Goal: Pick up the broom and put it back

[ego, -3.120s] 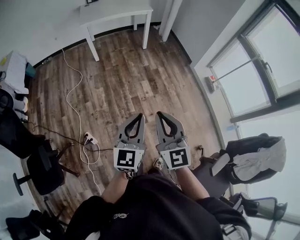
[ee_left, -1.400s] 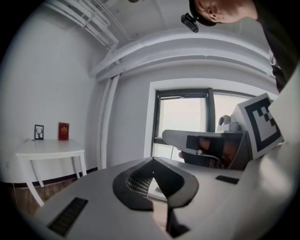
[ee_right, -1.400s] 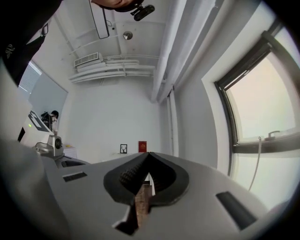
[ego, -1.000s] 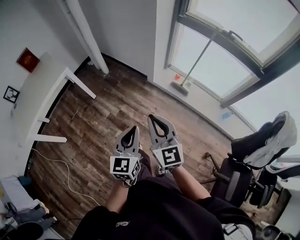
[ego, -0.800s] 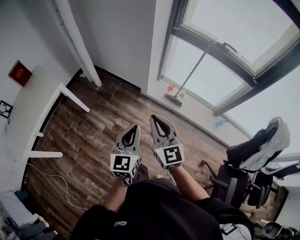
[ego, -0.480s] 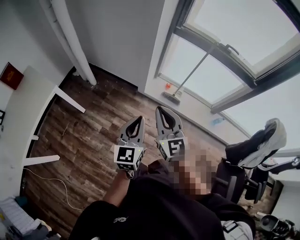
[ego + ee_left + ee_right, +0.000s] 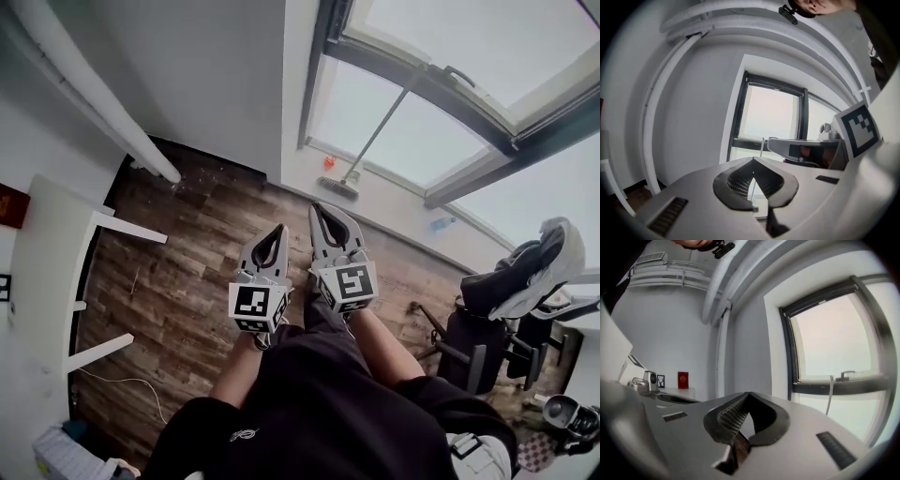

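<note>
The broom (image 7: 339,187) stands against the window wall, its dark head on the wooden floor and its pale handle (image 7: 389,110) slanting up against the glass. My left gripper (image 7: 278,229) and right gripper (image 7: 317,207) are side by side in front of me, both shut and empty, a short way from the broom head. In the left gripper view the handle (image 7: 762,146) shows as a thin pole beyond the closed tips of the left gripper (image 7: 752,159). The right gripper view has the handle (image 7: 829,397) to the right of the right gripper (image 7: 748,393).
A white table (image 7: 42,258) stands at the left and a white pipe (image 7: 94,103) runs down the wall to the floor. An office chair with a jacket (image 7: 516,281) is at the right. A small red object (image 7: 329,161) sits on the sill near the broom.
The view has swung from the open room to the window wall. The broom now lies closer and almost straight ahead of both grippers, which moved toward it together and stayed shut.
</note>
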`<state>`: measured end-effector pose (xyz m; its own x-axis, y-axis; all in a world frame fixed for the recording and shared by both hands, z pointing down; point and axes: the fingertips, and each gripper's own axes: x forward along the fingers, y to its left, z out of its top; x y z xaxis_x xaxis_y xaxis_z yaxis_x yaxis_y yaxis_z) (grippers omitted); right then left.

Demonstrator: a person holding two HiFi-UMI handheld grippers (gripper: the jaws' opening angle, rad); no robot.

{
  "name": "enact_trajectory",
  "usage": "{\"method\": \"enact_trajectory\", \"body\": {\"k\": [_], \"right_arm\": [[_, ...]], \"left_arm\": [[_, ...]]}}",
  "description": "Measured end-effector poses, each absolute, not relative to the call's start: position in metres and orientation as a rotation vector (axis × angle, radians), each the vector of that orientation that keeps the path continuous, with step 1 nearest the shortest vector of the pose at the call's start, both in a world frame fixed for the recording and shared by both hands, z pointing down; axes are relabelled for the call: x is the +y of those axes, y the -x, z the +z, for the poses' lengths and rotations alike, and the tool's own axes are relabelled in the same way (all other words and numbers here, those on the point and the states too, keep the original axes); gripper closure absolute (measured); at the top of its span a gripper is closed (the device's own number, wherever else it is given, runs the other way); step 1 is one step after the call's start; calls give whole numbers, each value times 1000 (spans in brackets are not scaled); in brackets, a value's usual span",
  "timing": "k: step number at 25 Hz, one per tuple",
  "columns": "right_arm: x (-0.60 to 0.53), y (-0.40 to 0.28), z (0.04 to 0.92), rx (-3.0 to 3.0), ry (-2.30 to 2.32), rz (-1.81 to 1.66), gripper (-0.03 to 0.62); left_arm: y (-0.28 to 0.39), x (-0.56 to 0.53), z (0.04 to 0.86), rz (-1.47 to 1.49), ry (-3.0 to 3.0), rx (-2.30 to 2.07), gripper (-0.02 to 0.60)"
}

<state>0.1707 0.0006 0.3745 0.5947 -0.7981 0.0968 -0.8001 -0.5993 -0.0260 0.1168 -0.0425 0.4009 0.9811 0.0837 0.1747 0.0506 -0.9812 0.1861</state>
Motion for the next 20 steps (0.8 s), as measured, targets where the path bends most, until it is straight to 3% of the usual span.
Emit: {"method": "enact_trajectory", "body": {"k": [12,20], "right_arm": [[79,-394,455,-1028,-3011,435,572],[150,-500,540,-764,-3010,484,572]], "left_arm": [[-334,24,464,577,-2869,385,581],[-441,58,540,767,-2786,418,581]]}}
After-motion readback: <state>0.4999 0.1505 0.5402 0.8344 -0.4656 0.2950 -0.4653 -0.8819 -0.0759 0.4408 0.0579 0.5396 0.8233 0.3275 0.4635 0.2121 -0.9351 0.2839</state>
